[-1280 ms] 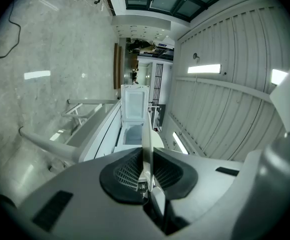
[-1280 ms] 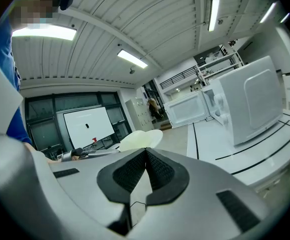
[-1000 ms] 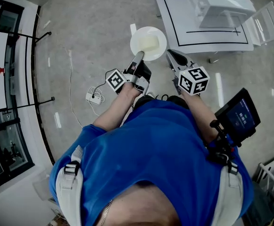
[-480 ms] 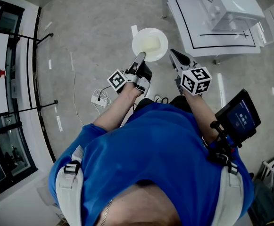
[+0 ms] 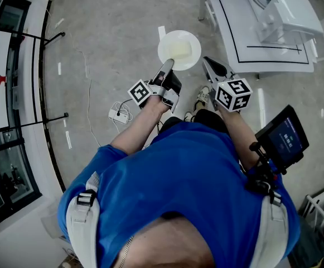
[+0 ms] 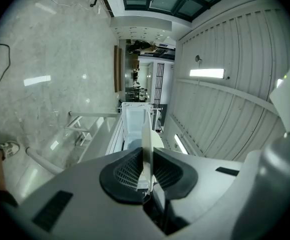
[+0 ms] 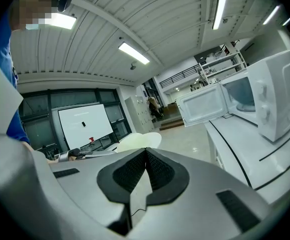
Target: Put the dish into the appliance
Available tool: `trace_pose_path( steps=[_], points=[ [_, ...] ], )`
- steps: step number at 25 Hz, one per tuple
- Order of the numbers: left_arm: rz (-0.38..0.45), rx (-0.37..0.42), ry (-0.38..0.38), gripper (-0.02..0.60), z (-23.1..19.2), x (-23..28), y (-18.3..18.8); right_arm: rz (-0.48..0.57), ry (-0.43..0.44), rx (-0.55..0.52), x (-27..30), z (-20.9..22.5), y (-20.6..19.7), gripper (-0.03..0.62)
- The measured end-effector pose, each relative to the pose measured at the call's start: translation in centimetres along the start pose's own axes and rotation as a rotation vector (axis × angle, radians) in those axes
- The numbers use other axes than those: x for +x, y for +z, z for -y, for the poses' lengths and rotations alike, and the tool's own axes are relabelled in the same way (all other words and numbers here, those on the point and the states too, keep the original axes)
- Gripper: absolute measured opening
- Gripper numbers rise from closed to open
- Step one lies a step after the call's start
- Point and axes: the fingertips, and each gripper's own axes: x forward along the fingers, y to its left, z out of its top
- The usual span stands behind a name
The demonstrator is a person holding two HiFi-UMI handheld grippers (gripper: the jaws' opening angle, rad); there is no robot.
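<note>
A round white dish (image 5: 179, 50) is held level over the floor, its near rim pinched by my left gripper (image 5: 167, 67). In the left gripper view the dish (image 6: 145, 139) shows edge-on between the two black pads. My right gripper (image 5: 208, 63) is beside the dish, to its right, shut with nothing in it; in its own view the jaws (image 7: 145, 151) meet at the tip and the dish (image 7: 137, 141) shows beyond them. The white microwave (image 5: 284, 10) stands on a white table (image 5: 245, 43) ahead at the right. Its door (image 7: 204, 104) hangs open.
The white table (image 7: 244, 149) has a black outline marked on its top. A power strip with cable (image 5: 117, 115) lies on the grey floor at the left. Black stand legs (image 5: 56, 38) and glass walls line the left side. A screen (image 5: 287, 138) is mounted by my right arm.
The table and microwave have slid right and up in the head view as the person turned. The dish stays in the left gripper; both grippers keep their places.
</note>
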Motion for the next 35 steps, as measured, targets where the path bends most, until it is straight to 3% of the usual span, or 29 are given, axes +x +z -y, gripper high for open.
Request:
trace_pose_path(
  steps=[4, 9, 12, 17, 23, 35],
  points=[
    [0.009, 0.004, -0.001, 0.050, 0.2, -0.3, -0.1, -0.001, 0.007, 0.004, 0.1, -0.1, -0.2, 0.002],
    [0.029, 0.011, 0.013, 0.050, -1.1, 4.2, 5.6, -0.012, 0.040, 0.014, 7.5, 2.3, 1.5, 0.002],
    [0.031, 0.017, 0.009, 0.049, -0.8, 4.9, 5.3, -0.010, 0.045, 0.015, 7.3, 2.8, 1.7, 0.002],
    [0.042, 0.024, 0.016, 0.050, -1.4, 9.8, 8.2, -0.010, 0.057, 0.020, 11.4, 6.3, 4.0, 0.002],
    [0.060, 0.036, 0.025, 0.050, -2.7, 14.2, 8.9, -0.016, 0.073, 0.020, 13.2, 10.3, 5.0, 0.002],
    [0.030, 0.045, 0.026, 0.050, -2.6, 18.6, 9.3, -0.013, 0.073, 0.030, 14.8, 13.4, 6.2, 0.002]
  ],
)
